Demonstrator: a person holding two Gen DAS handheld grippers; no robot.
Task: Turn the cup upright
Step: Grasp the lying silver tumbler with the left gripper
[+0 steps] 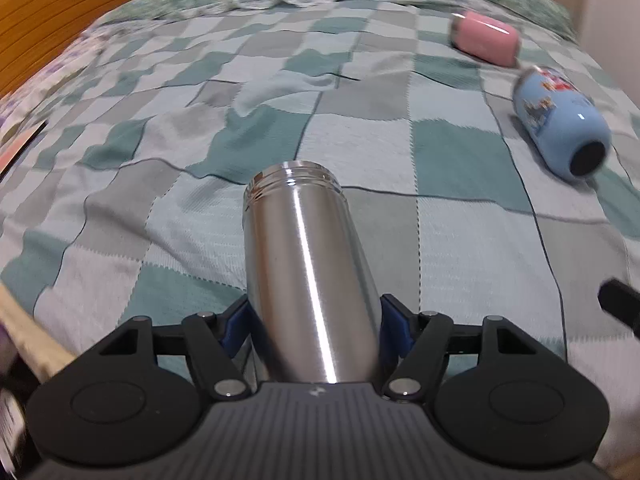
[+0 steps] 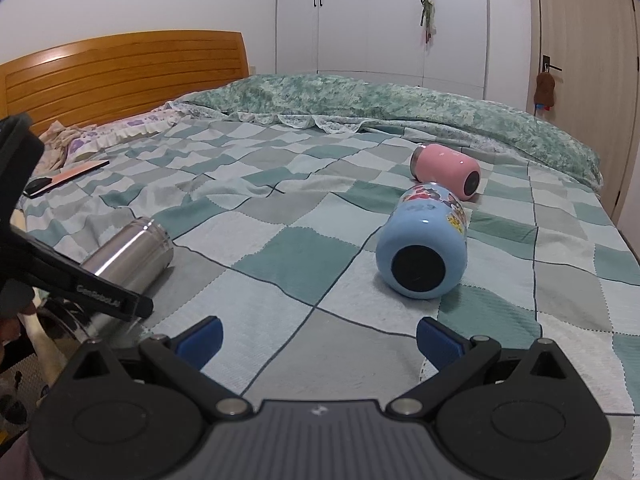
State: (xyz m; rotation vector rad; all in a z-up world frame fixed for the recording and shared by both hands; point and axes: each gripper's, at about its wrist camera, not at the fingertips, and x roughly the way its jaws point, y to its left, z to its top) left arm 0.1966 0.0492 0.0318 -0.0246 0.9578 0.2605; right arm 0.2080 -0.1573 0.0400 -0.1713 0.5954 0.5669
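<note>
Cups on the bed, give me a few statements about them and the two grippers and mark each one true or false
1. The left gripper is shut on the steel cup. True.
2. The right gripper holds the blue cup. False: it is open and empty, short of the cup.
3. The pink cup stands upright. False: it lies on its side on the checked blanket.
4. The blue cup's dark base faces the right wrist camera. True.
5. The steel cup wears a lid. False: its threaded mouth is bare.
</note>
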